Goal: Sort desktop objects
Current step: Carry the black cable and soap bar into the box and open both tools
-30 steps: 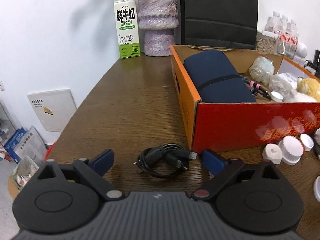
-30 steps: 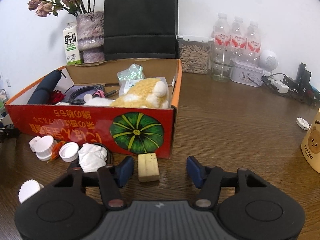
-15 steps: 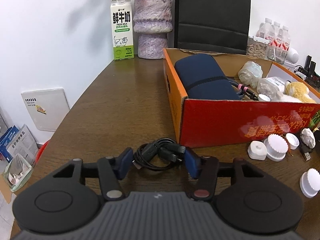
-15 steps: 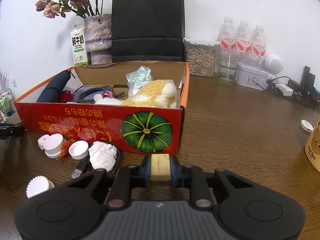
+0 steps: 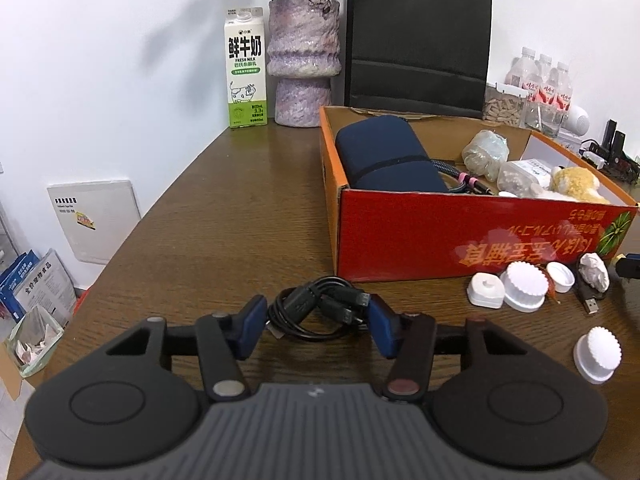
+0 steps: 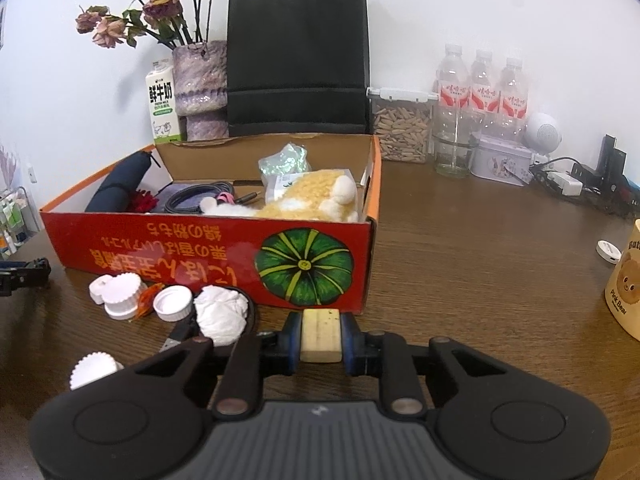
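The left gripper (image 5: 316, 320) tilts down toward the wooden table (image 5: 208, 240), jaws pinching a coiled black cable (image 5: 316, 310) at lower centre of its view, in front of the red box (image 5: 460, 236); the right gripper (image 6: 320, 336), likewise angled down, clamps a tan block (image 6: 321, 335) at lower centre, just before the box's pumpkin picture.

Dark brown wood grain on the table (image 5: 224, 216). Red box (image 6: 200, 240) with orange rim, yellow lettering and a green striped pumpkin print (image 6: 304, 266). Navy pouch (image 5: 388, 160) inside, beside a yellow and white plush (image 6: 312, 196). Black cable bundle (image 5: 316, 308) between blue pads. Pale cream block (image 6: 321, 336). White ridged caps (image 5: 524, 286). White and green milk carton (image 5: 245, 68); mottled purple vase (image 5: 304, 60); black paper bag (image 6: 298, 56).
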Motion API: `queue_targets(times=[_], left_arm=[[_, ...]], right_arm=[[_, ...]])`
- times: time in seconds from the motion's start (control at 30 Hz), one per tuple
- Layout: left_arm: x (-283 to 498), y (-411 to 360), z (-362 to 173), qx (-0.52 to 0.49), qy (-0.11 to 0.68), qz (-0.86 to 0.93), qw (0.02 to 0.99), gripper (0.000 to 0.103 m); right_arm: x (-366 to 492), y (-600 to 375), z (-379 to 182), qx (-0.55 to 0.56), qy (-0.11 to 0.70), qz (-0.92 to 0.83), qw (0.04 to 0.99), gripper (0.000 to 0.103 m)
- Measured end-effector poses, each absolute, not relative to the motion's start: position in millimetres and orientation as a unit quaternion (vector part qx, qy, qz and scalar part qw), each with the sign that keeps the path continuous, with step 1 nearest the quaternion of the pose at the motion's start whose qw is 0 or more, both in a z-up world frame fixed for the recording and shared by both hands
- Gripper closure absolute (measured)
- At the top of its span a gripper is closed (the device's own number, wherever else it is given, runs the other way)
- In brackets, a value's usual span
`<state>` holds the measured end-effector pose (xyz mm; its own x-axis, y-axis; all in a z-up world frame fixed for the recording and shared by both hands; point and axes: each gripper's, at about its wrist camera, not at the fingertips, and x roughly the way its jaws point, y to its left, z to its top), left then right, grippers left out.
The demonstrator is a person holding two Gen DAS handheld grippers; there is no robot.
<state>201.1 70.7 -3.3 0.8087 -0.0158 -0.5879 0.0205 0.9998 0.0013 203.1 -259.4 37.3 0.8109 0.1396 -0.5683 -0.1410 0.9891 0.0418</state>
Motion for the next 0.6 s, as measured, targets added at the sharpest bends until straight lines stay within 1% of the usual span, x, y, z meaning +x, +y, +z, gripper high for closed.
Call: queue_targets(times=[0.23,0.43,0.6], left_arm=[[183,63,11,-0.005,0.286,-0.016,0.958,0.048],[172,51,39,-0.008,0.243,-0.022,0.97,0.048],[178,39,63,-0.012,0.211,-0.032,0.977,0.048]], right_arm=[[190,-252,49,-0.002,0.276,0.083,0.958,0.084],[181,-245,75,-0.005,0.239,0.095,0.966,0.084],[187,-236,98,-0.007,0.214,0.108,0.971,0.084]])
